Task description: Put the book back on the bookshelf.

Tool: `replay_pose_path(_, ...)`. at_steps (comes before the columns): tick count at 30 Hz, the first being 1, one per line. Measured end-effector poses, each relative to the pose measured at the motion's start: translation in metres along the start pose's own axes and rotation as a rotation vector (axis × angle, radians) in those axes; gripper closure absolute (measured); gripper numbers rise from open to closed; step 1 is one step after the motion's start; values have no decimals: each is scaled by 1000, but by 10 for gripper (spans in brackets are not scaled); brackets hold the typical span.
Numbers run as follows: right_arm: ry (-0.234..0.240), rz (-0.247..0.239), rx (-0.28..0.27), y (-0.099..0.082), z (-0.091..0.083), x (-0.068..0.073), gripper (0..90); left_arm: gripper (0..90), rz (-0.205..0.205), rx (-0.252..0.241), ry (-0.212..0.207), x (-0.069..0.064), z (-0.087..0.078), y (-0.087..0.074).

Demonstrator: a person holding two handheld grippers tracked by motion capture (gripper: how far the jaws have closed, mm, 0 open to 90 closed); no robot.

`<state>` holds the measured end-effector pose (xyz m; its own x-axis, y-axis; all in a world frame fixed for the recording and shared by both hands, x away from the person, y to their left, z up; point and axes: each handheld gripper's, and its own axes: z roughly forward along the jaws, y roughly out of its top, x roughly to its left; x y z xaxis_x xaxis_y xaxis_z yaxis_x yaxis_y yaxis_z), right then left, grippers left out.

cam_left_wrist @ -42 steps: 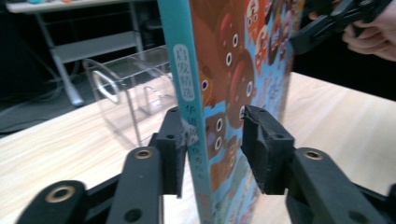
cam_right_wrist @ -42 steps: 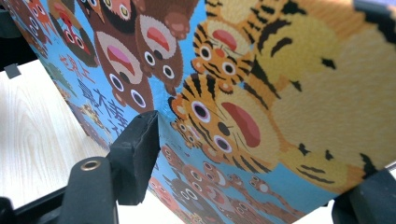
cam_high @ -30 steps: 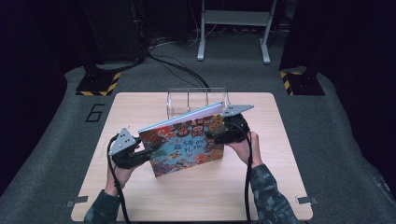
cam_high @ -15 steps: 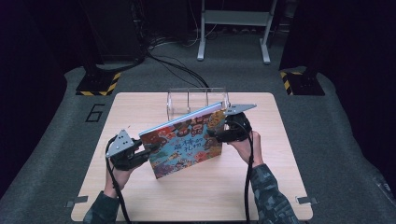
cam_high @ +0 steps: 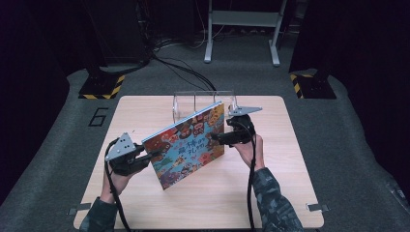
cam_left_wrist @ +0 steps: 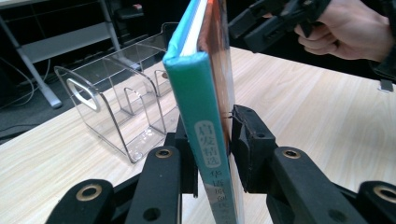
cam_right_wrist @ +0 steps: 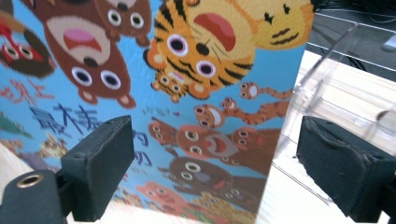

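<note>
Since earlier: book (cam_high: 186, 147) tipped steeper, its lower corner nearer the frame's bottom — my left jaws have just been closing, my right opening.
Left gripper (cam_left_wrist: 212, 149): pinching the book's spine, lower left of centre.
Right gripper (cam_right_wrist: 212, 172): spread — cover edge between the pads, untouched.
Clear rack (cam_high: 203, 101): just behind the book.

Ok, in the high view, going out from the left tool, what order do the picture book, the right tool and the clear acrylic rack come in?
1. Picture book: clamped at its spine edge in the left tool, which has just been closing.
2. Right tool: across the book, at its far right edge, jaws just opened off the cover.
3. Clear acrylic rack: behind the book, toward the table's far edge.
</note>
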<state>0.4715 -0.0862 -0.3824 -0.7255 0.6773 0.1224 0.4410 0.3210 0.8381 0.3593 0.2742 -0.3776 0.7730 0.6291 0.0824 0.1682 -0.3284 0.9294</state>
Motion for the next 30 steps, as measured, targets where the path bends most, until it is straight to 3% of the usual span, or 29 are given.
replay_pose_path(2,7,20,-12,1,3,0,107,729,5,-8,-10,-1,0,-1)
replay_pose_path(6,15,7,-23,3,7,3,129,734,35,-18,-26,-7,-1,-1)
replay_pose_path(9,-7,1,-26,5,7,6,134,733,34,-29,-20,-7,0,-2)
replay_pose_path(12,-14,-6,-23,5,8,7,140,727,32,-1,-24,-7,3,-1)
replay_pose_path(16,-20,-5,-17,5,9,7,152,698,-31,55,-61,-7,11,3)
replay_pose_path(20,-14,-3,-18,5,8,5,160,680,-73,46,-89,-4,16,7)
replay_pose_path(23,-10,11,-24,4,8,5,164,675,-81,77,-103,-3,20,11)
replay_pose_path(25,-17,22,-17,5,8,6,166,673,-64,105,-101,-2,21,15)
replay_pose_path(30,-27,24,10,7,6,8,171,636,-59,112,-136,-3,28,23)
